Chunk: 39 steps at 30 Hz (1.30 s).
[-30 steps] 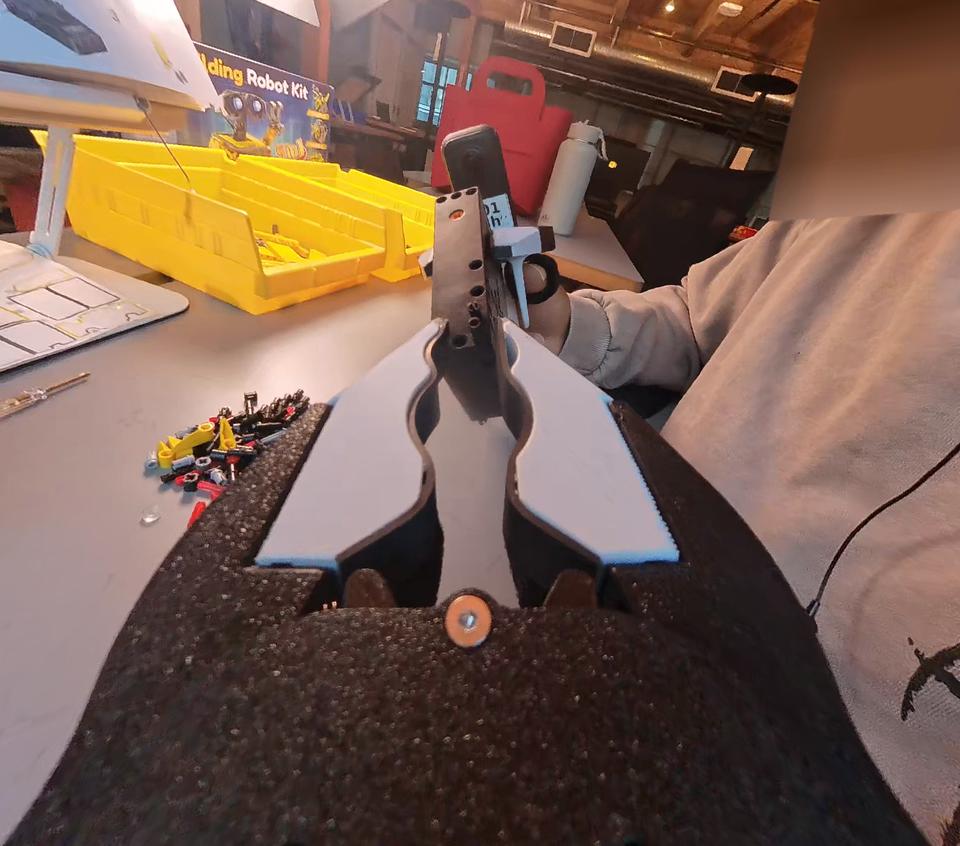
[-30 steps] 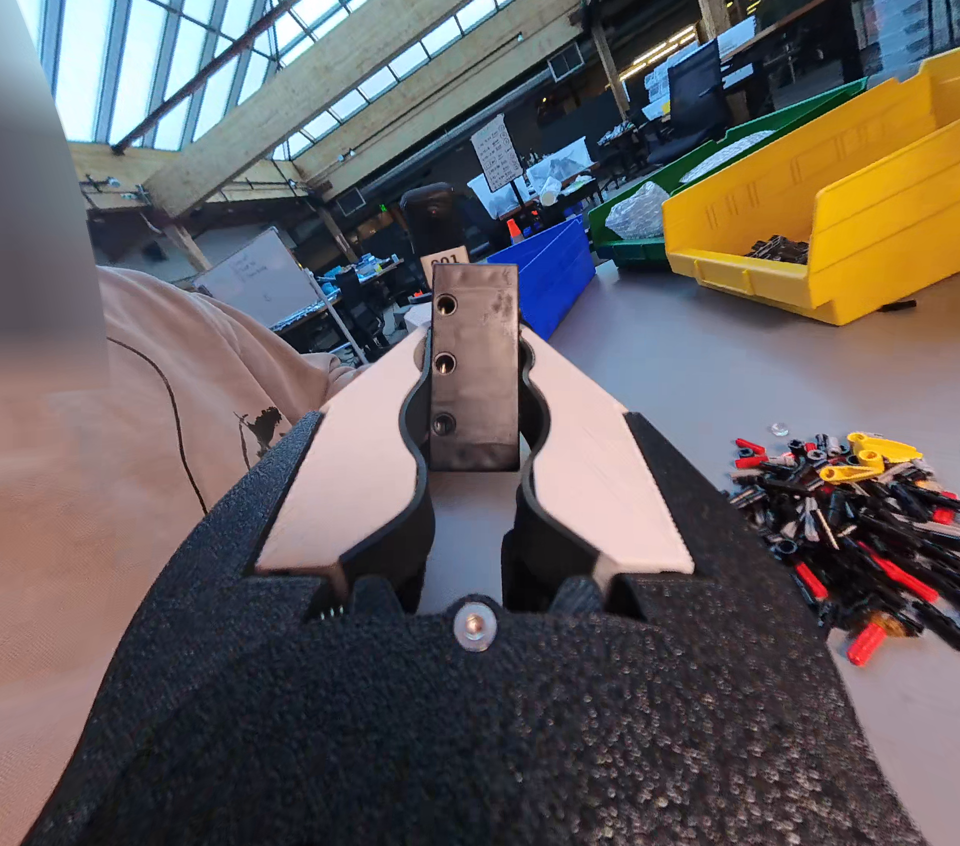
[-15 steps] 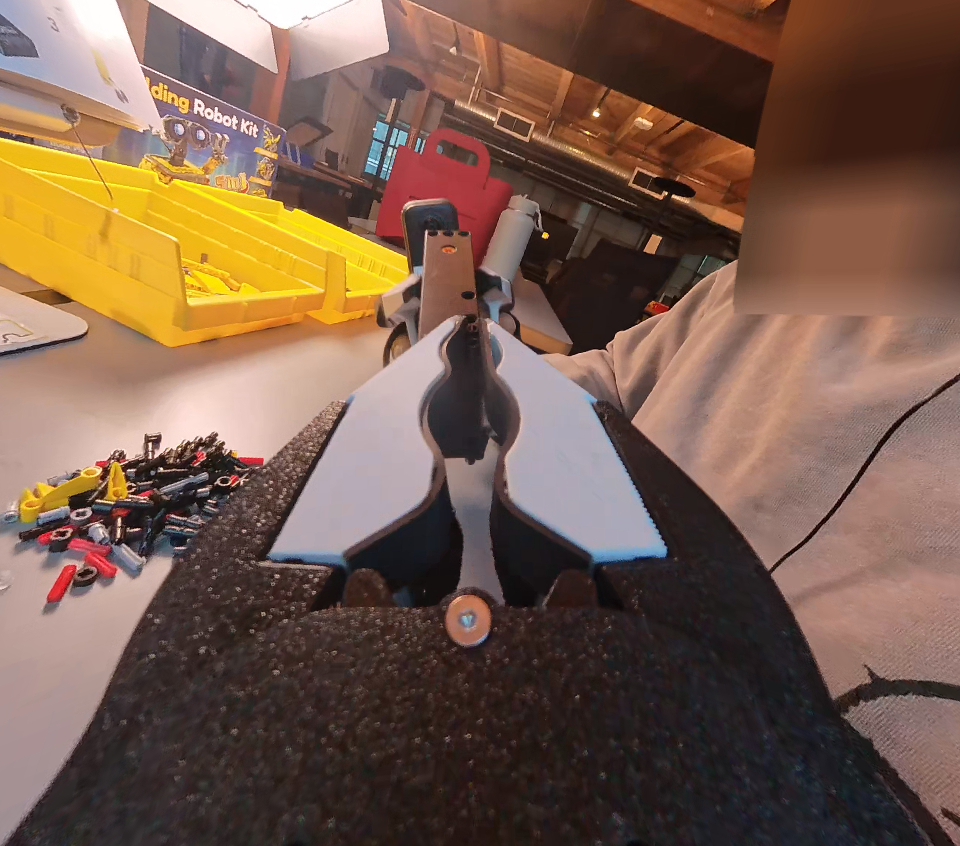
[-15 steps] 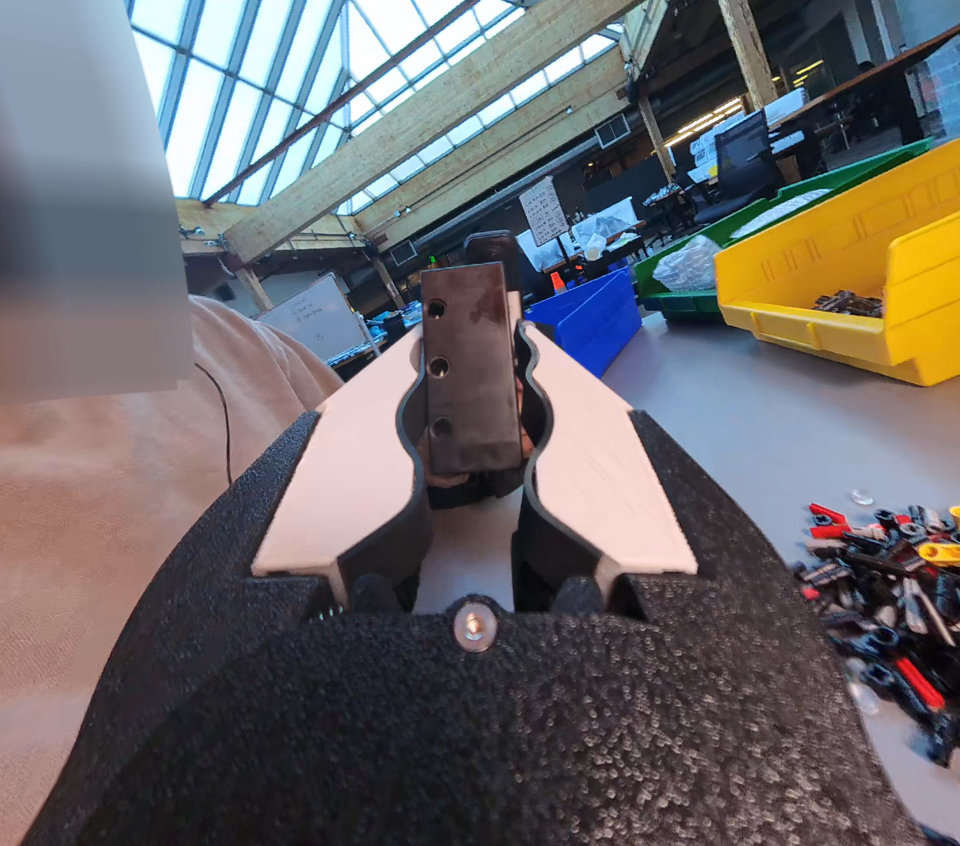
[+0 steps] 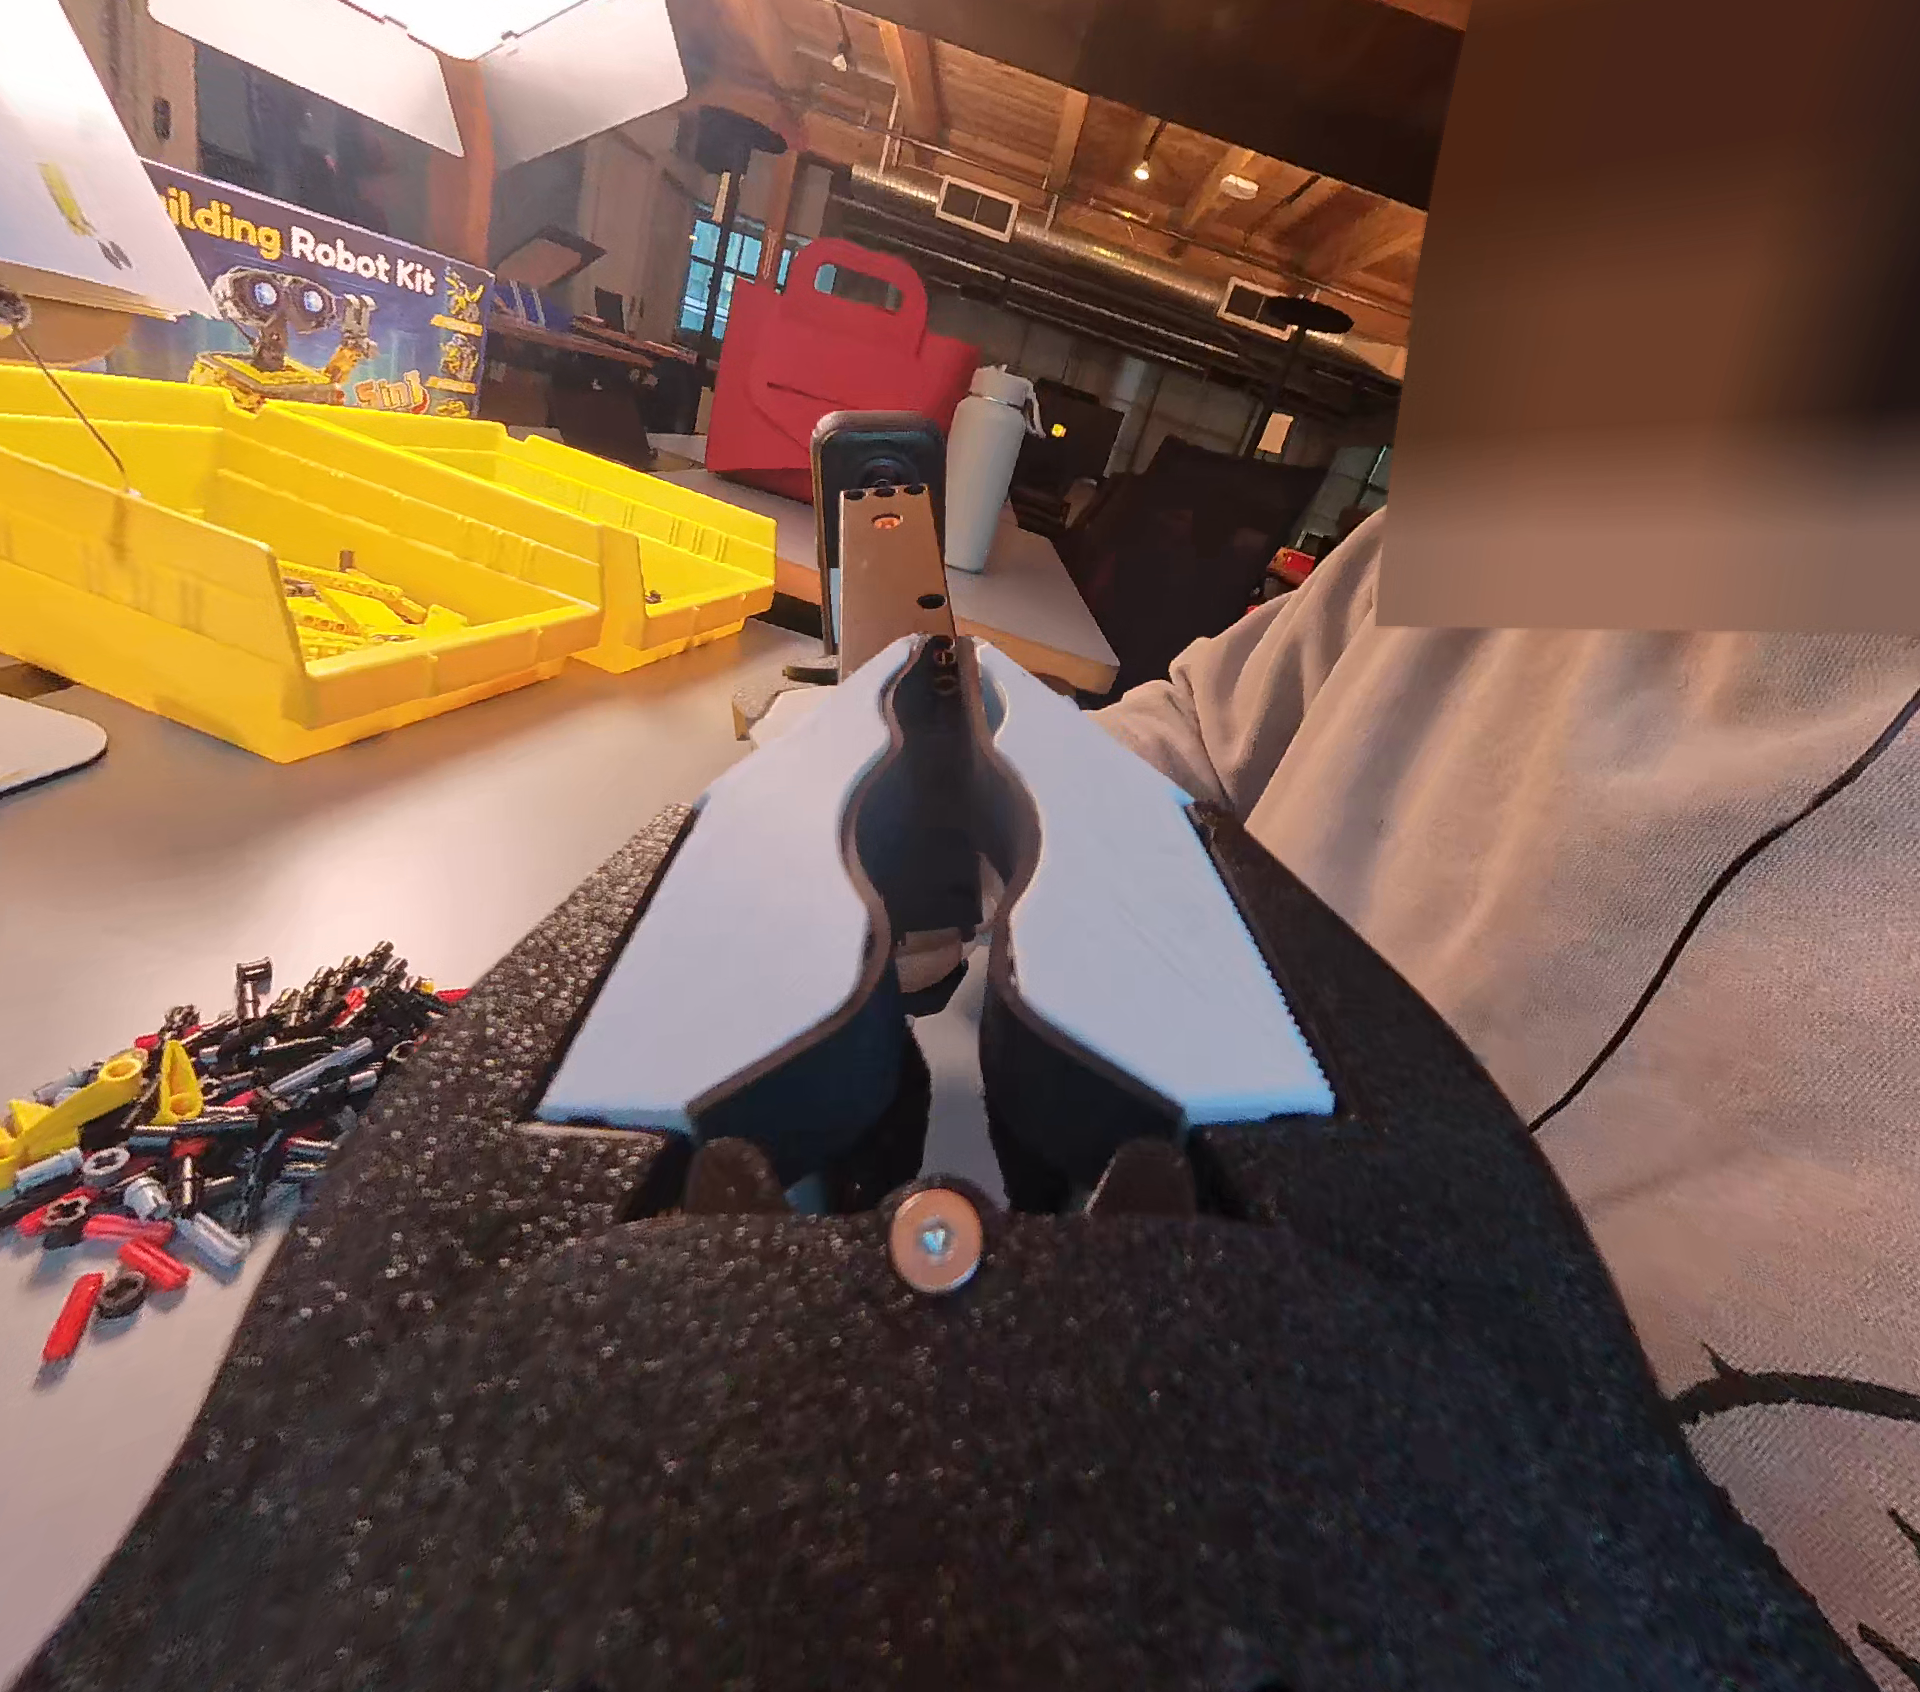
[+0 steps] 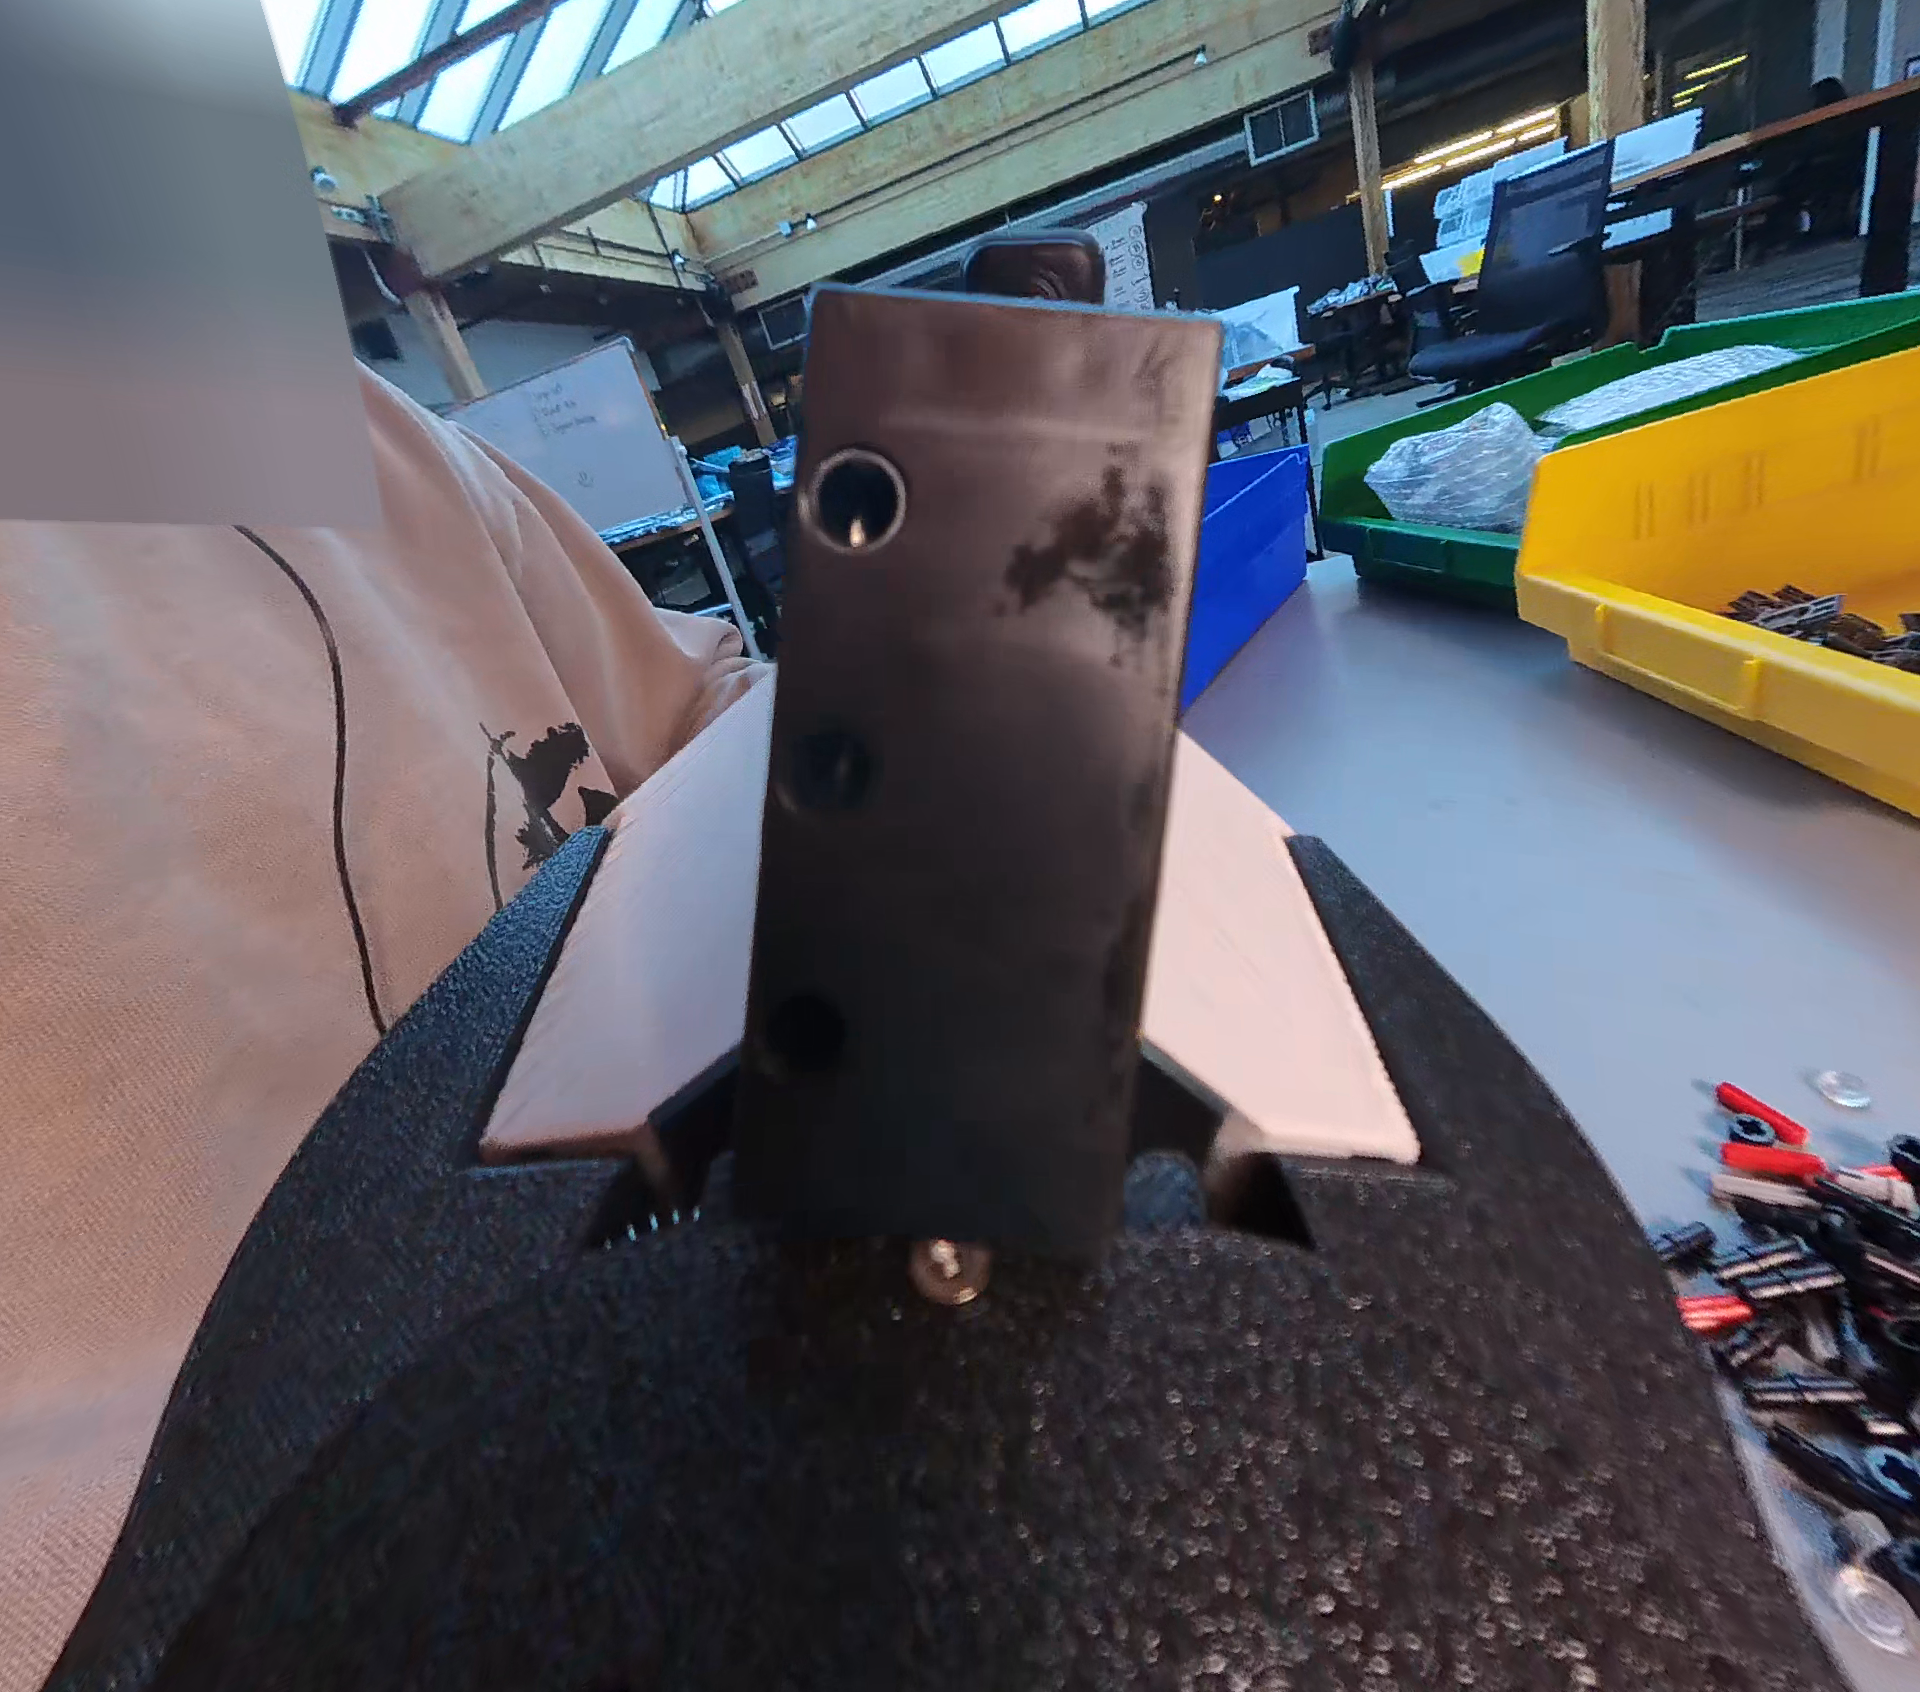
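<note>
Black block (image 6: 987, 915) nearer right tongs (image 6: 971, 707), their grip hidden | left tongs (image 5: 943, 655) narrowed, clamping block edge

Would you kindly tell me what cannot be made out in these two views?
Right wrist view: the black plate covers the tips of the fingers, so open or shut is unclear.
Right wrist view: the yellow bin is cut off by the right edge.
Left wrist view: the pile of small parts runs past the left edge.
Both views: the person's head is blurred.
</note>
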Each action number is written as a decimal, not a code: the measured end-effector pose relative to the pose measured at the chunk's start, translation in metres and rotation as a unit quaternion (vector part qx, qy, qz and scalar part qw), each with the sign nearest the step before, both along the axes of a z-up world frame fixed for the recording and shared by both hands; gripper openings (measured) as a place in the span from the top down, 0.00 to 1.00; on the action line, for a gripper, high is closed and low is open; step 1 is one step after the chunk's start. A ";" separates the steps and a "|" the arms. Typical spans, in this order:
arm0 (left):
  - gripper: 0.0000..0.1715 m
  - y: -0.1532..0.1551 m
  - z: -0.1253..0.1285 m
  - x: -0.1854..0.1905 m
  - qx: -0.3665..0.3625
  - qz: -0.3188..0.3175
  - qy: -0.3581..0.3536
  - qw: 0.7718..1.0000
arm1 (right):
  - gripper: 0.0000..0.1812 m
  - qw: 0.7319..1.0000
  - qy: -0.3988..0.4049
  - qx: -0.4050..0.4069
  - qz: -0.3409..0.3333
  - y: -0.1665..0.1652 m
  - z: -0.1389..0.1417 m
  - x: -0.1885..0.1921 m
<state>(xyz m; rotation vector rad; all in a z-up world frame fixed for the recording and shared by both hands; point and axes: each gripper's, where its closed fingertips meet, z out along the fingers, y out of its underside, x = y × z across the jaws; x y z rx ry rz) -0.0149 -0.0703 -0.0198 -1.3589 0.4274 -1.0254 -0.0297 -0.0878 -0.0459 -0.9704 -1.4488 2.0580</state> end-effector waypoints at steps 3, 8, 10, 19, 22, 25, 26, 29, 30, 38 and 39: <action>1.00 0.002 0.004 0.000 0.002 0.003 0.009 1.000 | 0.77 1.000 0.000 -0.003 0.001 0.001 0.001 0.000; 1.00 0.007 0.012 0.001 0.005 -0.003 0.010 1.000 | 0.77 1.000 -0.001 -0.006 -0.008 0.005 0.004 0.000; 1.00 0.010 0.012 0.002 0.002 -0.004 0.013 1.000 | 0.77 1.000 -0.005 0.000 -0.017 0.008 0.002 0.000; 1.00 0.023 0.012 0.006 -0.012 -0.014 0.003 1.000 | 0.76 0.999 -0.015 0.023 -0.047 0.021 -0.004 0.004; 1.00 0.023 0.016 -0.001 -0.008 -0.014 -0.022 1.000 | 0.78 0.997 -0.024 0.045 -0.060 0.024 -0.011 0.005; 1.00 0.006 0.069 -0.087 0.071 0.083 -0.103 0.989 | 0.77 0.994 -0.070 0.020 -0.078 0.042 -0.037 0.011; 1.00 0.010 0.052 -0.066 0.049 0.068 -0.071 0.994 | 0.77 0.995 -0.052 0.048 -0.077 0.039 -0.029 0.011; 1.00 0.020 0.032 -0.070 0.018 0.066 -0.088 0.994 | 0.78 0.994 -0.060 0.054 -0.068 0.038 -0.031 0.009; 1.00 0.023 0.023 -0.069 0.007 0.073 -0.053 0.996 | 0.76 0.994 -0.062 0.058 -0.066 0.037 -0.033 0.011; 0.98 0.042 -0.040 -0.025 -0.054 0.053 0.098 0.992 | 0.76 0.990 -0.075 0.093 -0.082 0.051 -0.038 0.013; 0.94 0.039 -0.036 -0.017 -0.043 0.040 0.088 0.994 | 0.76 0.990 -0.072 0.092 -0.082 0.051 -0.036 0.014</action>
